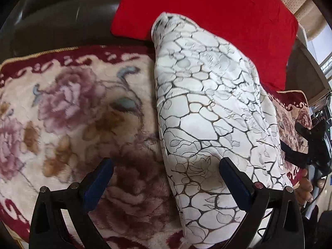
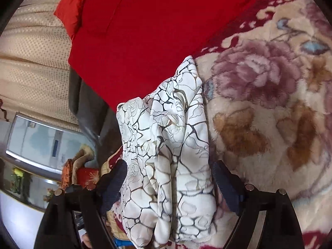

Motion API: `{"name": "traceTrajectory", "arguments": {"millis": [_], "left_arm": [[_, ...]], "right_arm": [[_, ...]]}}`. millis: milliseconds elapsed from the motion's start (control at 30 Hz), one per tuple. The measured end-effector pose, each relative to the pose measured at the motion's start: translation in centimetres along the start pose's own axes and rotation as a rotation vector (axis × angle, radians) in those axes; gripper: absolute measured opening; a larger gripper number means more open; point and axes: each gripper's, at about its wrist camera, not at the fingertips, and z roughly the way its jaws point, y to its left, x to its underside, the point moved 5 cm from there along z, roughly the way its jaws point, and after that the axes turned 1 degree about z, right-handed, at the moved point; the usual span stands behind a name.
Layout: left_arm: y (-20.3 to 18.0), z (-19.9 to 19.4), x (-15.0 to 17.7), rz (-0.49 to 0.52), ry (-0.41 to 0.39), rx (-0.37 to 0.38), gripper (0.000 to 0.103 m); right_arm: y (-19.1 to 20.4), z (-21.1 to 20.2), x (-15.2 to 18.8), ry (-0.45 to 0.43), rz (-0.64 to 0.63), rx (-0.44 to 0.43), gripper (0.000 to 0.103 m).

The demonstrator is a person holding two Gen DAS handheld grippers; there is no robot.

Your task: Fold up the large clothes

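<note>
Two grippers hang over the bed, each with its jaws spread wide. Under them the white garment (image 1: pixel 207 108) with its dark crackle print lies folded into a long bundle on the floral blanket (image 1: pixel 72 108), its far end against the red pillow (image 1: pixel 217 16). Neither the left gripper (image 1: pixel 166 178) nor the right gripper (image 2: pixel 169 176) presses on the cloth, though it lies between the right one's fingers

White garment (image 1: pixel 207 108) veined in black and tan, cream blanket (image 1: pixel 72 108) with mauve roses, plain red cushion (image 1: pixel 217 16)
</note>
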Motion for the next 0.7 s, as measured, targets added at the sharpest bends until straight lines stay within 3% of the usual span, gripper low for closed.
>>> {"name": "traceTrajectory", "arguments": {"millis": [233,400,533,633,700], "left_arm": [[0.0,3.0,-0.2,-0.077,0.067,0.212,0.101],[-2.0,4.5,-0.1,-0.093,0.08,0.347,0.101],[-3.0,5.1,0.0,-0.069,0.064,0.295,0.102],[-3.4,4.7,0.2,-0.081,0.043,0.307,0.102],[-3.9,4.1,0.3,-0.075,0.023,0.304,0.1]], "right_arm": [[-0.2,3.5,-0.8,0.047,-0.077,0.04,0.088],[2.6,5.7,0.4,0.096,-0.159,-0.015,0.088],[2.4,7.8,1.0,0.108,-0.157,0.016,0.088],[2.8,8.2,1.3,0.094,-0.179,0.03,0.085],[3.2,8.8,1.8,0.091,-0.193,0.055,0.071]]}}
